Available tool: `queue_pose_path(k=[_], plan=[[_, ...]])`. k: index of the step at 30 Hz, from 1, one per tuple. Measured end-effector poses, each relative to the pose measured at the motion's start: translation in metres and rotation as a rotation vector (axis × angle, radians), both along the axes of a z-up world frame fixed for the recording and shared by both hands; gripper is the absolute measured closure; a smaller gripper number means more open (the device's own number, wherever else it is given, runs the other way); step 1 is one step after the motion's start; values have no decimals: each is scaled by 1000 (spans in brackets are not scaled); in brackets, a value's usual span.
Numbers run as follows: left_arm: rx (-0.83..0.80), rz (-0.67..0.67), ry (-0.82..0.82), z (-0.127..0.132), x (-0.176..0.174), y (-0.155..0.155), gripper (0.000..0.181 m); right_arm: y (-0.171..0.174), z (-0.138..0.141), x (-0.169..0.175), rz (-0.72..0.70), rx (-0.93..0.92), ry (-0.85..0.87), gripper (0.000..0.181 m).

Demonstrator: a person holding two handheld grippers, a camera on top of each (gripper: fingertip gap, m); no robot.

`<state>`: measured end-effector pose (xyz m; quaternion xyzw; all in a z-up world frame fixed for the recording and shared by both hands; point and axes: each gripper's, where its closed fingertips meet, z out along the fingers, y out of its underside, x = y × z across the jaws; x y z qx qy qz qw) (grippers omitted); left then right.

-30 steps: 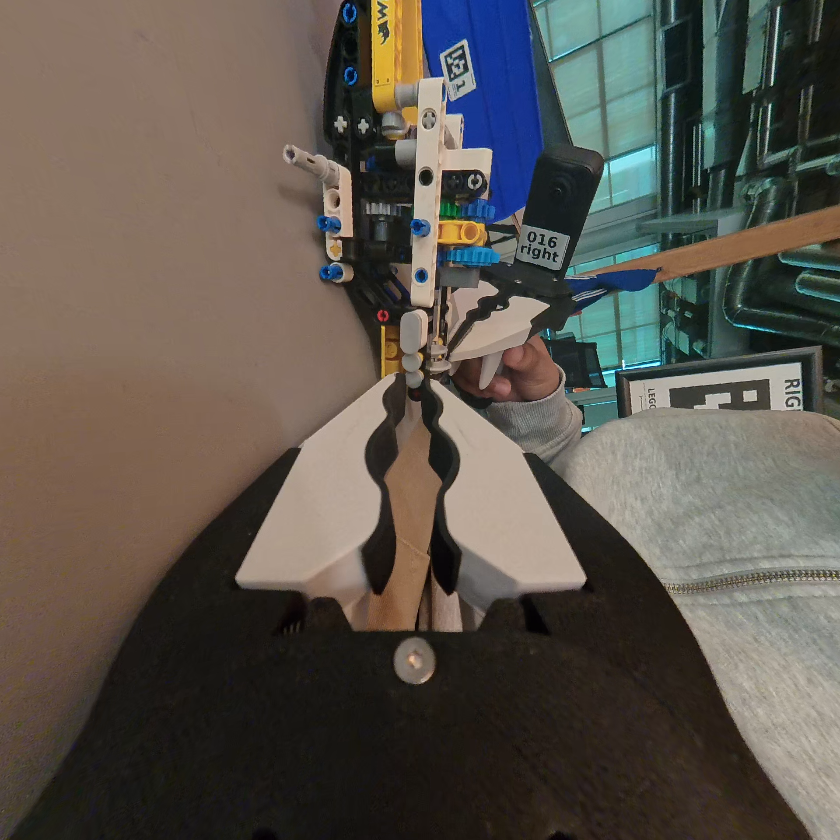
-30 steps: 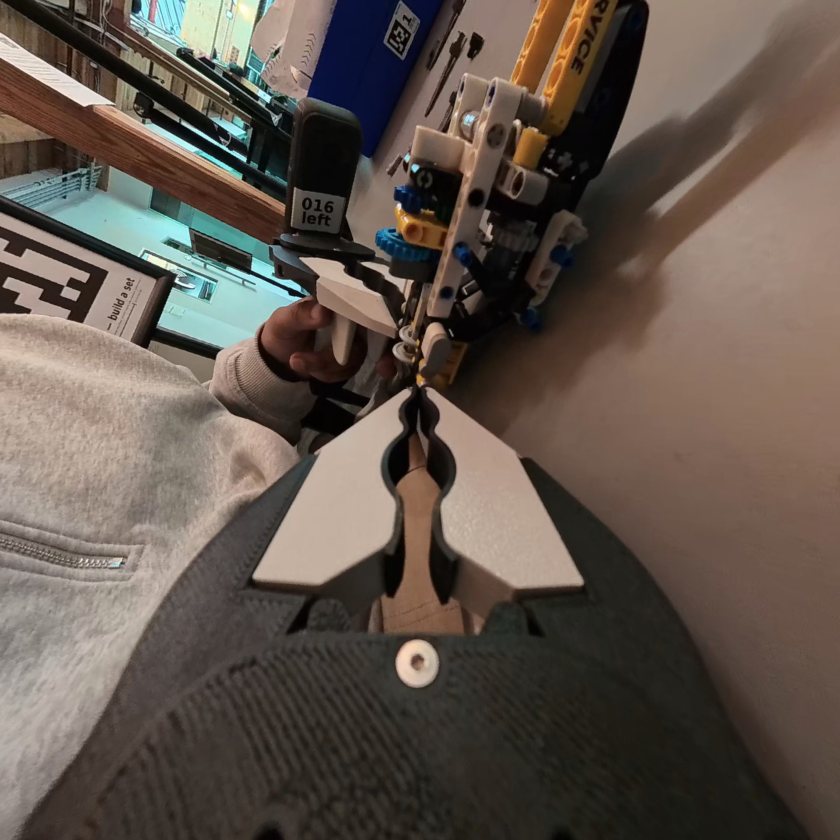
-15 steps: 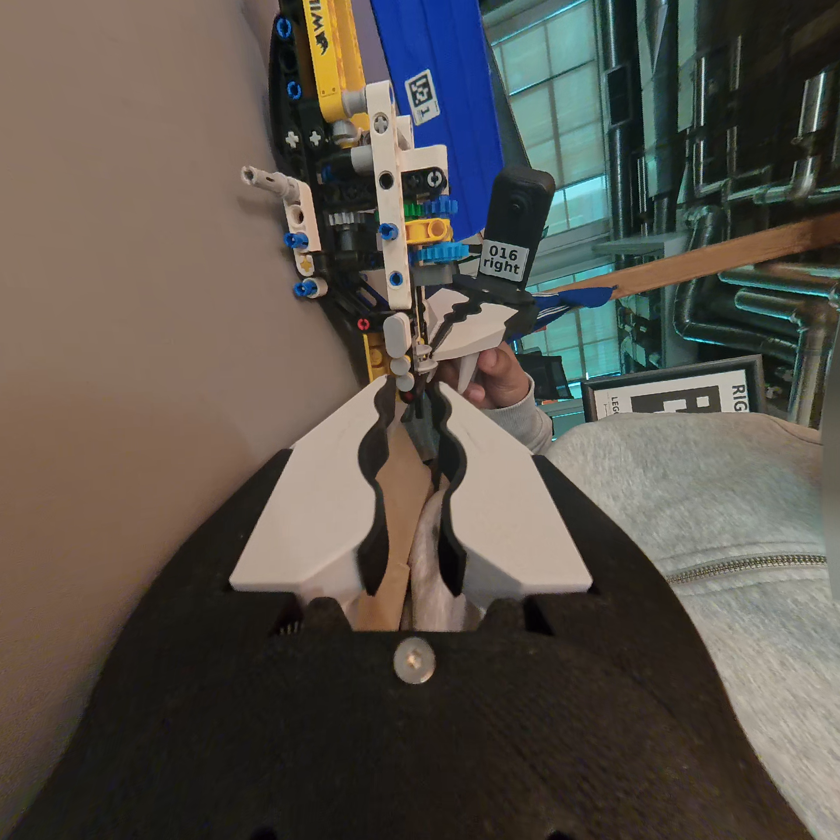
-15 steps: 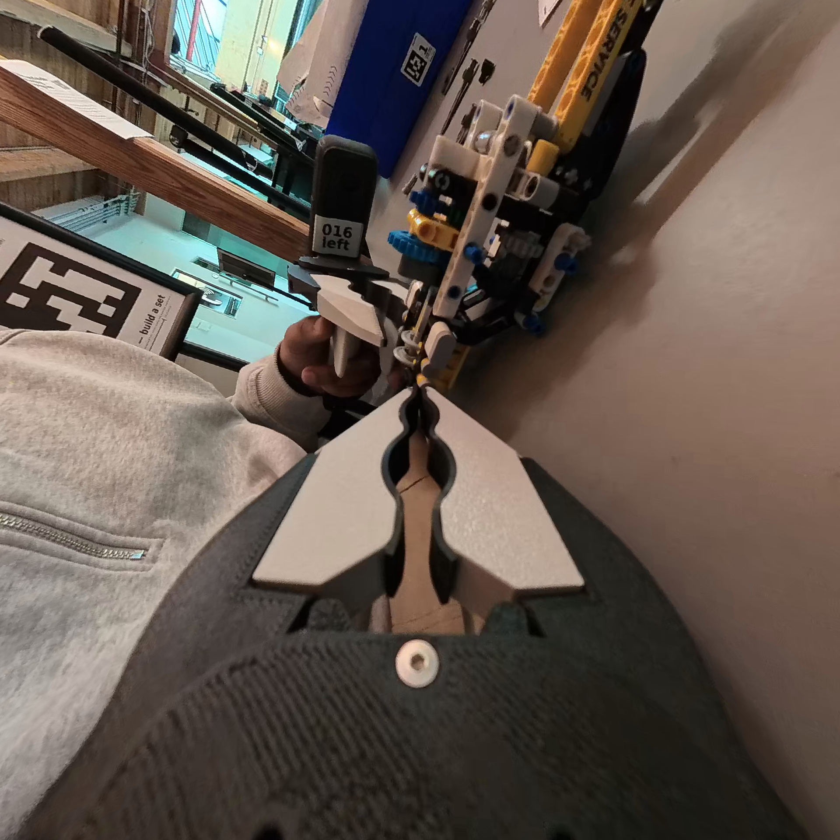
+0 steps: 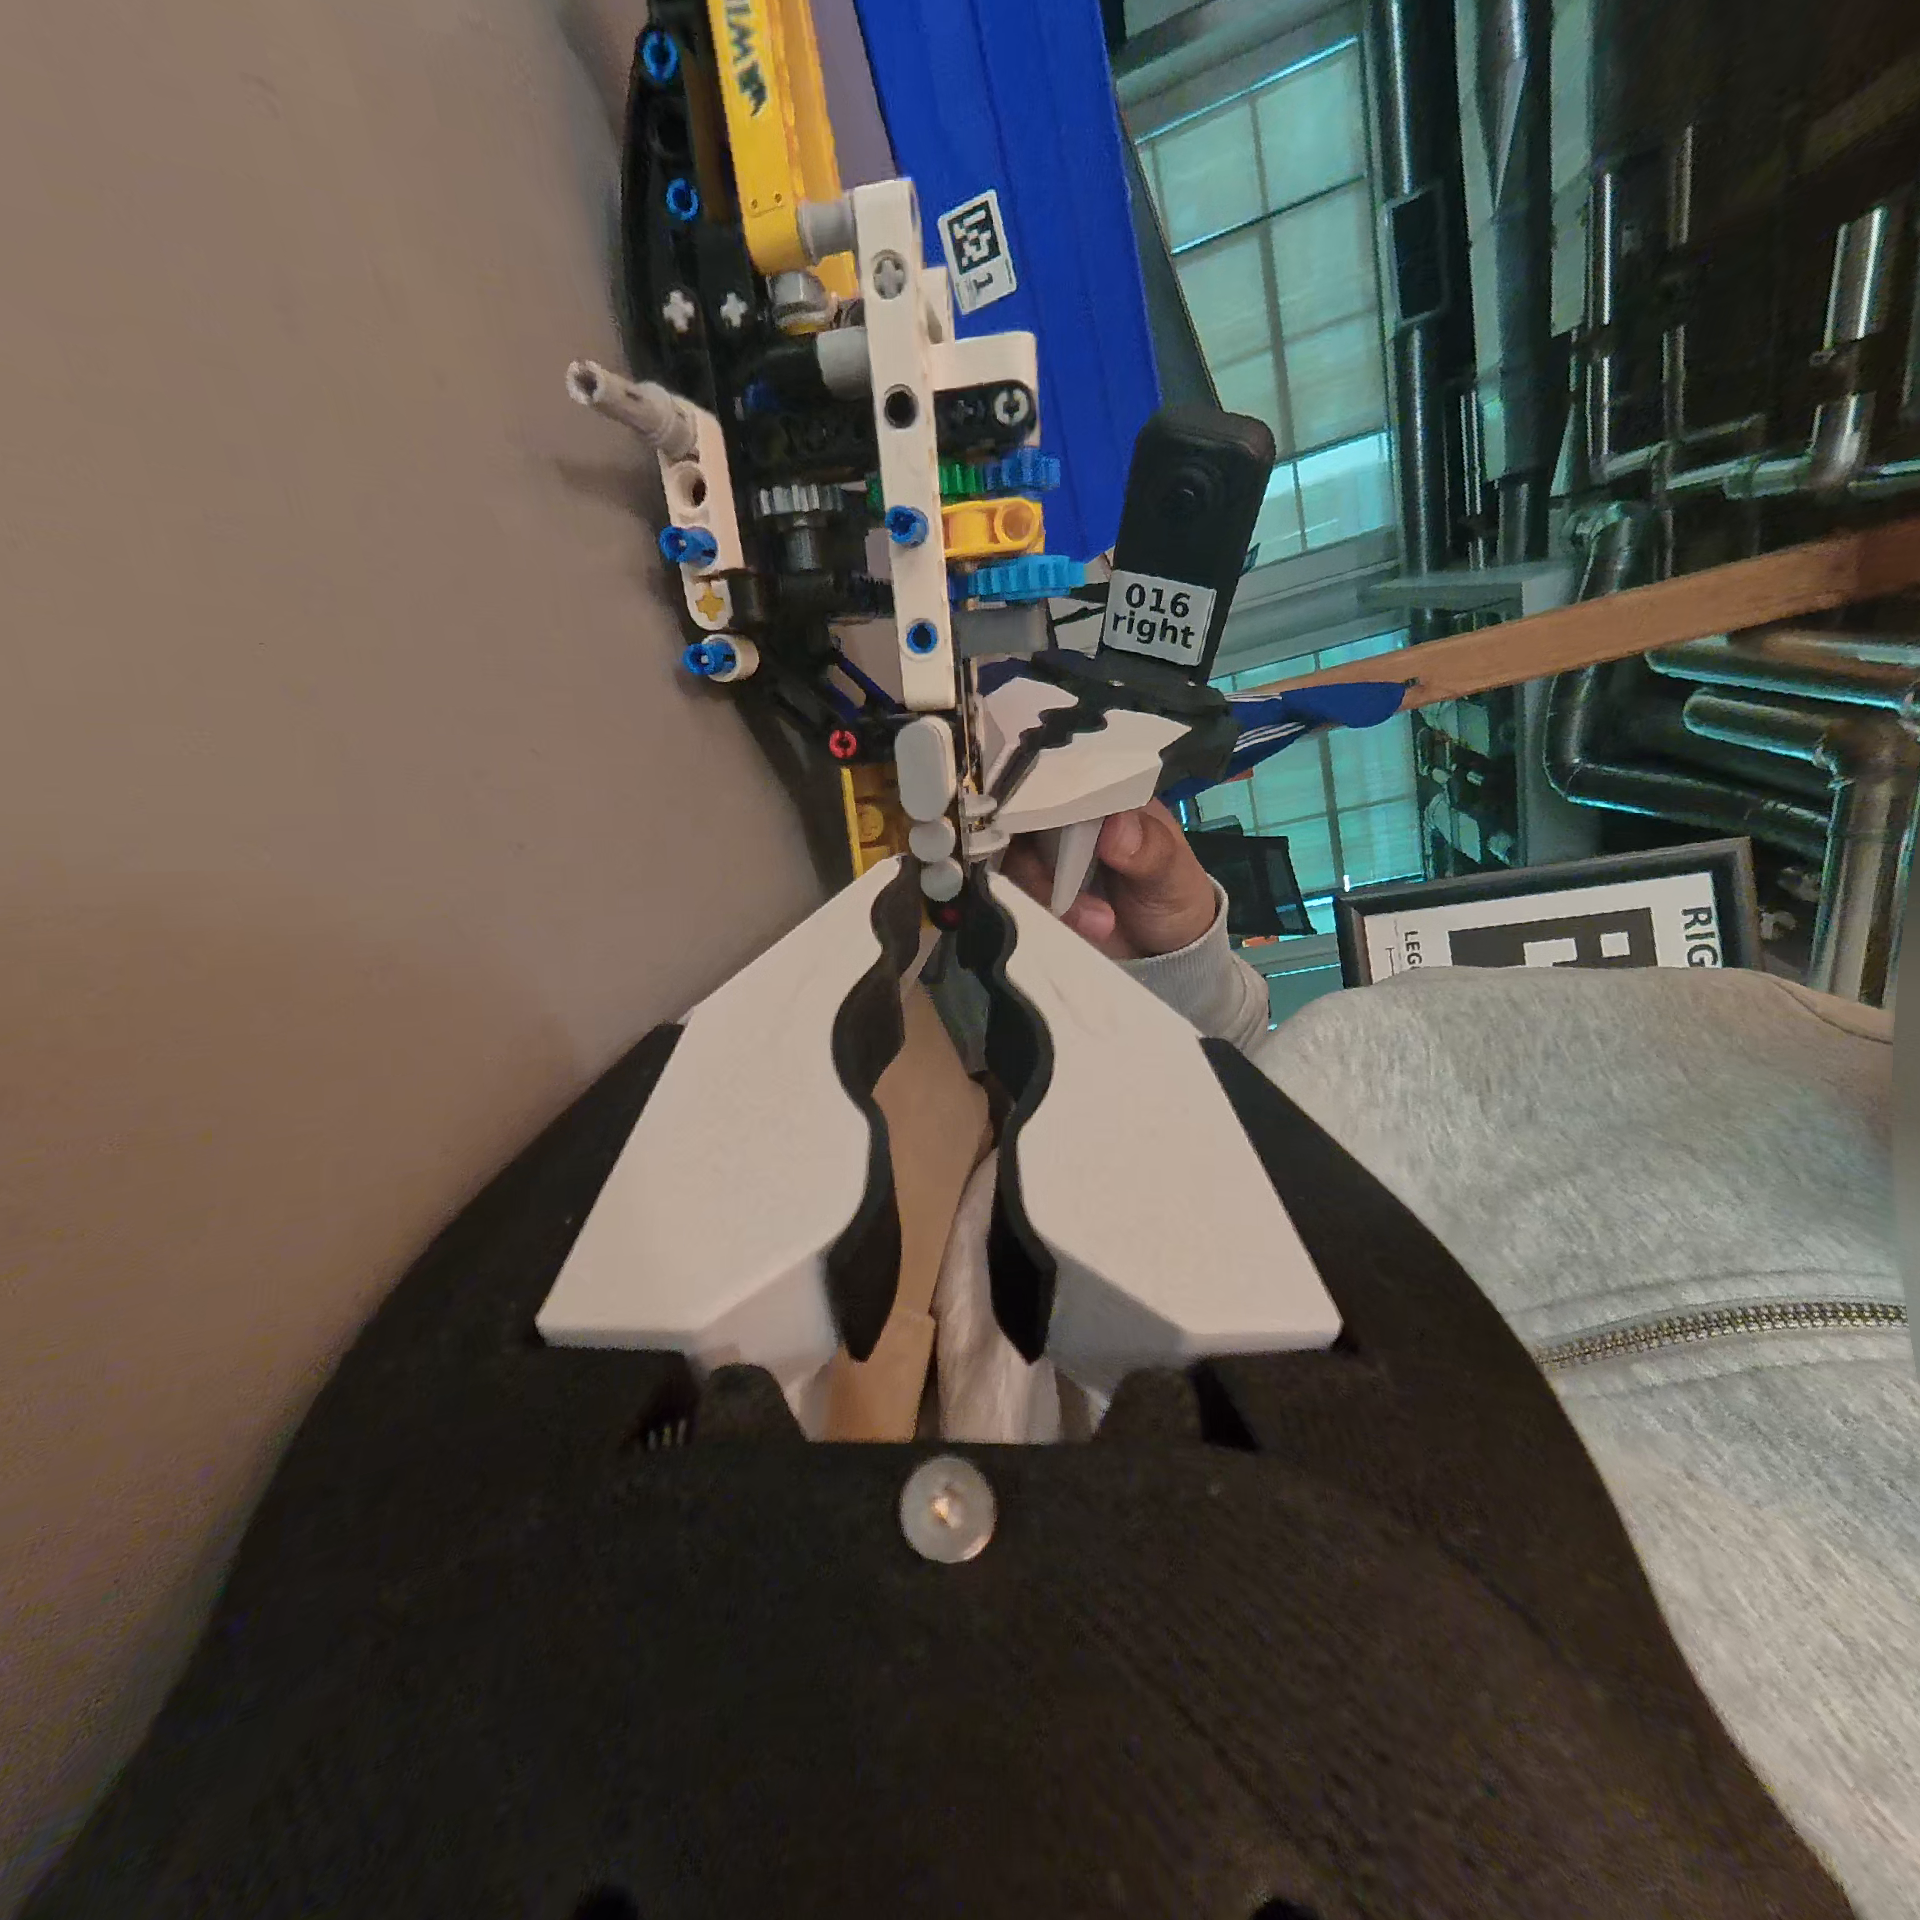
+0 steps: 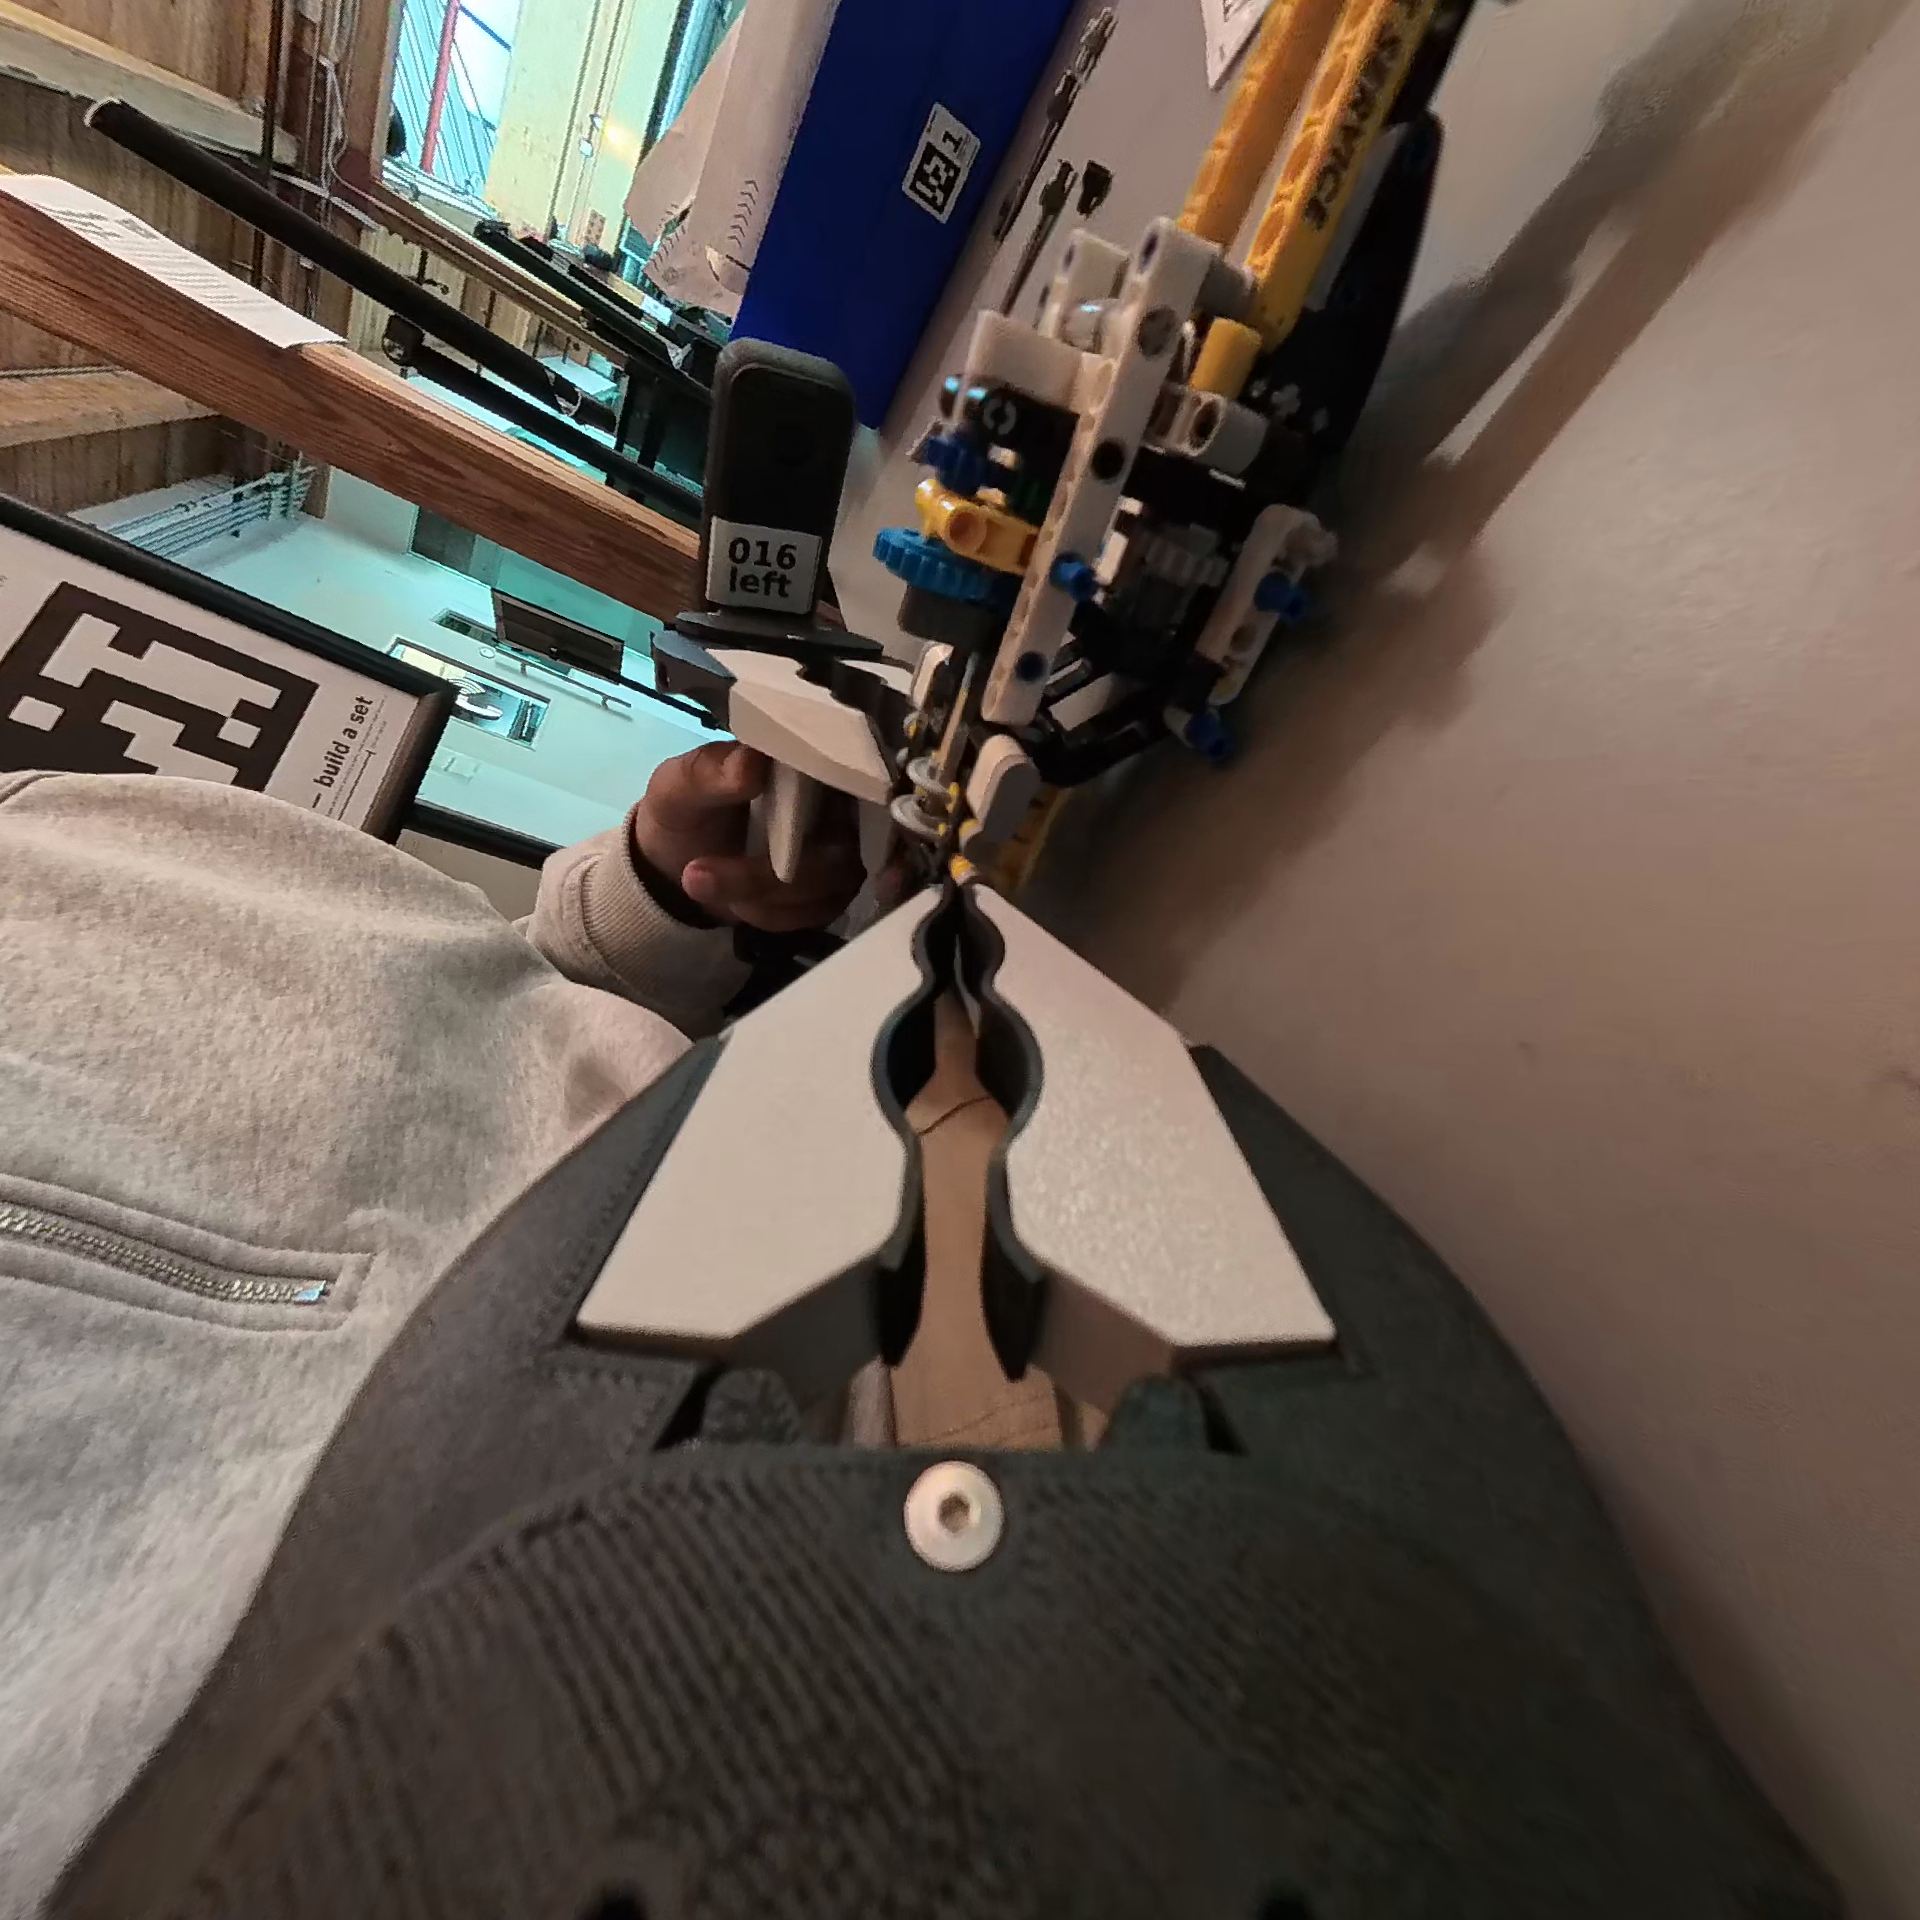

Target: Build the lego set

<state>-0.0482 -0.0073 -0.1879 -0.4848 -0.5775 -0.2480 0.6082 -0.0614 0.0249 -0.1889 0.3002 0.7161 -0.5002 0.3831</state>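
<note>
Model: lego build [image 5: 894, 499] of white, black, yellow beams and blue gears, resting on beige desk [image 5: 312, 727]
Left gripper [image 5: 940, 902]: fingers slightly apart around grey parts at model's near end
Right gripper [image 6: 954, 902]: fingers together at tips beside same end
Beyond: blue box [image 6: 894, 177]

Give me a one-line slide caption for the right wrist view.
Both grippers, right and left, meet at the near end of a Lego Technic model on a beige table.

beige table [image 6: 1558, 935] carries the lego model [image 6: 1101, 488] (black, yellow, white) beside a blue box [image 6: 894, 177].
</note>
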Motion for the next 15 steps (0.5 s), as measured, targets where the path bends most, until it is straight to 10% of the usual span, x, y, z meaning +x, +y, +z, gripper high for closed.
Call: queue_pose_path(k=[15], plan=[[-41, -20, -6, -4, 2, 1, 174, 0, -5, -2, -12, 38, 9, 181]])
